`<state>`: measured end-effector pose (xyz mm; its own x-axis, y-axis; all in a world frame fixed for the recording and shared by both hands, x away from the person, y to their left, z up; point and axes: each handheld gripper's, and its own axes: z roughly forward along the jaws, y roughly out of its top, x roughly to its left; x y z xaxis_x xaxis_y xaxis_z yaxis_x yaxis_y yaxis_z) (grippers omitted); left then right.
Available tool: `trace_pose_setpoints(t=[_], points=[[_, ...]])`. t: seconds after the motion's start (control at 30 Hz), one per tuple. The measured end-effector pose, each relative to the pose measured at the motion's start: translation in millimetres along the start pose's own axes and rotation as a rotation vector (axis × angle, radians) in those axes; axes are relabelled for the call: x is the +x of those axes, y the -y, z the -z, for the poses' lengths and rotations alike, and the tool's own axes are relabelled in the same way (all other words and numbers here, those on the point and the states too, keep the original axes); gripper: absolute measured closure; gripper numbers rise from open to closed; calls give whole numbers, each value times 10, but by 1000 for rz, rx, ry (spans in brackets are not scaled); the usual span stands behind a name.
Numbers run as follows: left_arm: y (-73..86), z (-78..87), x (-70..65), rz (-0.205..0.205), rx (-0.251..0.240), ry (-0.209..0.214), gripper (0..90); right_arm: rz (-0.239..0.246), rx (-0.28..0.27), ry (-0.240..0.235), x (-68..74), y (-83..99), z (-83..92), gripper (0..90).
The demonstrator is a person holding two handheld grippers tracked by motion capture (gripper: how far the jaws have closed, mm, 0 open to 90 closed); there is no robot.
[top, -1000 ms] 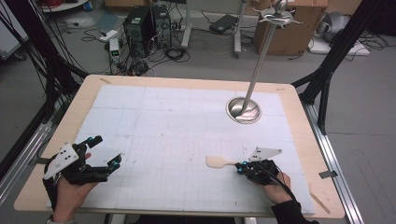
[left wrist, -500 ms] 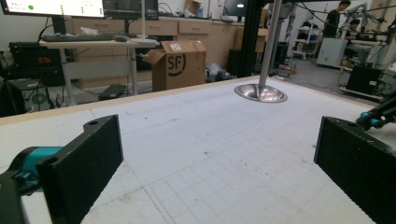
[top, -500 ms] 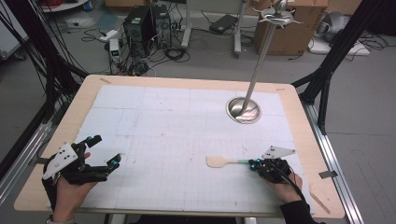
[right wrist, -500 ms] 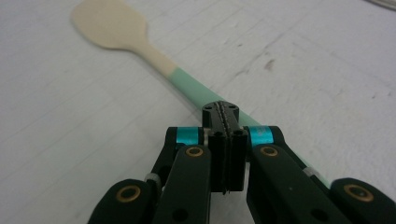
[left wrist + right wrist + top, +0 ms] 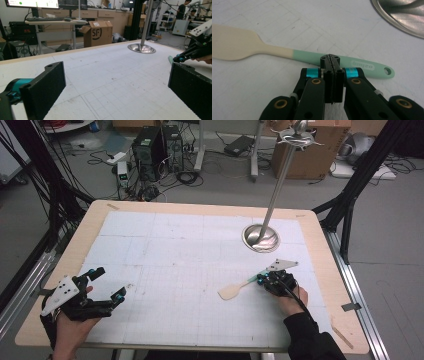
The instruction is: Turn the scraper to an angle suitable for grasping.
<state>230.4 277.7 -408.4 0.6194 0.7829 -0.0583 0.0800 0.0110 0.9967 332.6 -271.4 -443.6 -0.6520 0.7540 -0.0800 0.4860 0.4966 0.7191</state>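
A spatula with a cream blade and a mint-green handle lies flat on the white gridded mat, right of centre. My right gripper is at the handle end with its jaws shut together. In the right gripper view the spatula runs crosswise just beyond the tips of my right gripper, and nothing is between the jaws. Whether the tips touch the handle I cannot tell. My left gripper rests at the near left of the table, open and holding nothing. In its own view my left gripper has wide-set pads.
A steel pole on a round dish-shaped base stands behind the right gripper; the base also fills the top right corner of the right gripper view. A cardboard box and desks lie beyond the table's far edge.
My right gripper has shifted along the spatula's handle toward its end and slightly up the table. The spatula and my left gripper have stayed in place.
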Motion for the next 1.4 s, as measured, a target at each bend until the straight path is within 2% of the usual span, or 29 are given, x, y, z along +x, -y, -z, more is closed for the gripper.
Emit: trace_pose_setpoints(t=[0.03,0.07,0.13,0.2,0.27,0.3,0.37,0.4,0.43,0.47,0.67,0.77,0.83,0.93,0.97,1.03,1.07,1.17,1.2,1.4], points=[[-1,5,1,0,0,-2,17,3,7,-1,6,-25,-3,900],[-2,8,2,1,-4,-2,17,-4,-28,-39,47,-80,33,900],[1,8,9,0,-3,-2,17,-9,-49,-52,80,-114,53,900],[15,-6,12,5,5,-3,17,12,-66,-74,146,-197,49,900],[32,-22,8,4,17,3,17,29,-57,-81,208,-283,-5,900],[36,-24,6,3,20,3,17,36,-48,-93,251,-355,-96,900],[32,-24,3,1,19,8,17,36,-41,-101,269,-384,-145,900],[29,-21,1,2,15,8,17,32,-33,-124,309,-425,-242,900],[25,-21,1,3,11,8,17,32,-33,-124,309,-425,-242,900],[24,-21,4,1,9,8,17,25,-24,-150,371,-452,-321,900],[38,-36,11,2,21,9,17,60,-15,-191,529,-528,-430,900],[31,-32,4,3,16,11,17,85,11,-186,571,-527,-456,900],[27,-26,5,2,12,11,17,64,20,-189,588,-516,-436,900],[30,-26,8,5,13,7,17,60,23,-193,604,-494,-413,900],[30,-26,8,3,14,10,17,67,14,-191,610,-481,-408,900],[30,-23,4,0,16,10,17,51,6,-199,613,-449,-389,900],[28,-21,-2,2,15,11,17,26,-4,-222,604,-406,-366,900],[26,-15,-4,2,12,9,17,17,-7,-243,599,-374,-342,900],[27,-13,-2,2,13,8,17,18,-3,-262,602,-339,-305,900],[21,14,3,4,6,2,17,56,5,-284,649,-233,-173,900]])
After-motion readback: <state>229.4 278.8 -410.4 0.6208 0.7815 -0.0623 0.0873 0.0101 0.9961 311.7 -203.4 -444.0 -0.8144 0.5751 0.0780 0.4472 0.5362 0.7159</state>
